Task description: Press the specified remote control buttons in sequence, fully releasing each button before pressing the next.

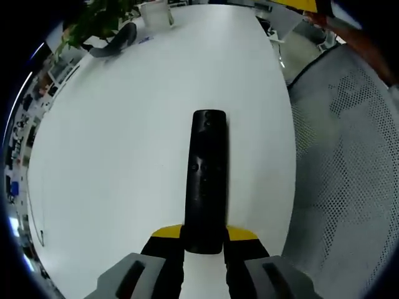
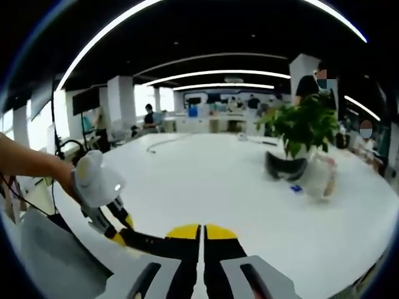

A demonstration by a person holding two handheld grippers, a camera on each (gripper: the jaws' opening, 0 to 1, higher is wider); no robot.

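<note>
Left gripper (image 1: 203, 244) clasps the black remote (image 1: 206, 180); right gripper (image 2: 203, 240) is clenched, holding nothing.

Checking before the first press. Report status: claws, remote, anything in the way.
Left claw shut on remote, held over white table. Right claw shut, empty. Plant far across table; nothing in the way.

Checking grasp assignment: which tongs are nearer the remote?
Left. The left tongs are shut on the near end of the black remote, holding it over the white table. The right tongs are shut on nothing, beside the left ones.
</note>
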